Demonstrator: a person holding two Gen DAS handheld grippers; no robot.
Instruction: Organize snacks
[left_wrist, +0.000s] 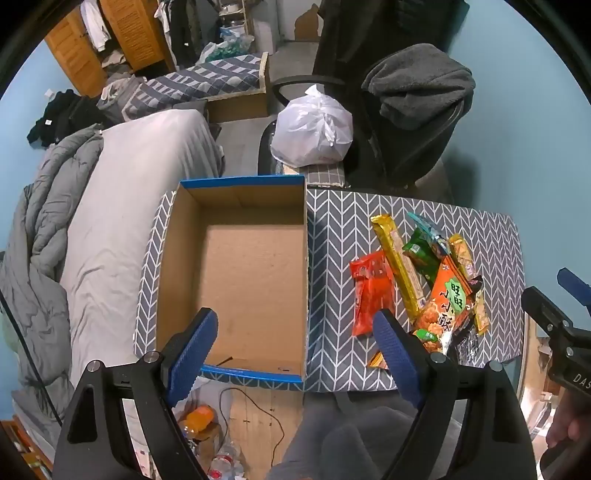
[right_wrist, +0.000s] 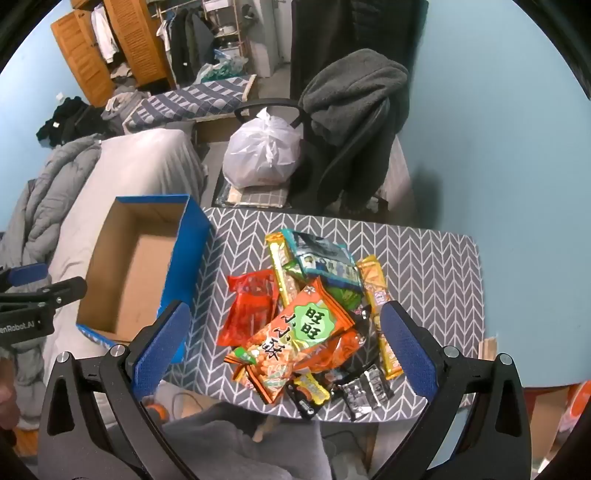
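Right now I have both tools hanging above the table (right_wrist: 436, 258), tipped steeply down, and neither one holds anything. My left gripper (left_wrist: 295, 332) has its blue pads spread wide, parked over the near edge of the cardboard box (left_wrist: 236, 266) so I can look straight into it; my right gripper (right_wrist: 284, 336) is just as wide apart and framed around the near side of the snack pile (right_wrist: 314, 314), which I judge is where the first pick should come from.

Nearest to me in the pile, at the table's near edge, lie a small black-and-silver packet (right_wrist: 367, 391) and a little yellow one (right_wrist: 312, 387). Over them sits the big orange bag (right_wrist: 295, 339) with the green label, uppermost and tilted, so it looks like the easiest thing to clamp first. Beside it toward the box lies the red packet (right_wrist: 251, 306), flat on the cloth. Behind these run the long gold bar (right_wrist: 282, 266), a green packet (right_wrist: 345, 295), the teal pouch (right_wrist: 325, 258) and a yellow wafer bar (right_wrist: 380, 310) on the pile's right side.

The box stands at the table's left edge, open-topped and bare inside, well clear of the pile, so nothing has been sorted yet. Beyond the far edge stand a tied white plastic bag (right_wrist: 262, 155) and a chair draped with a grey blanket (right_wrist: 354, 96).
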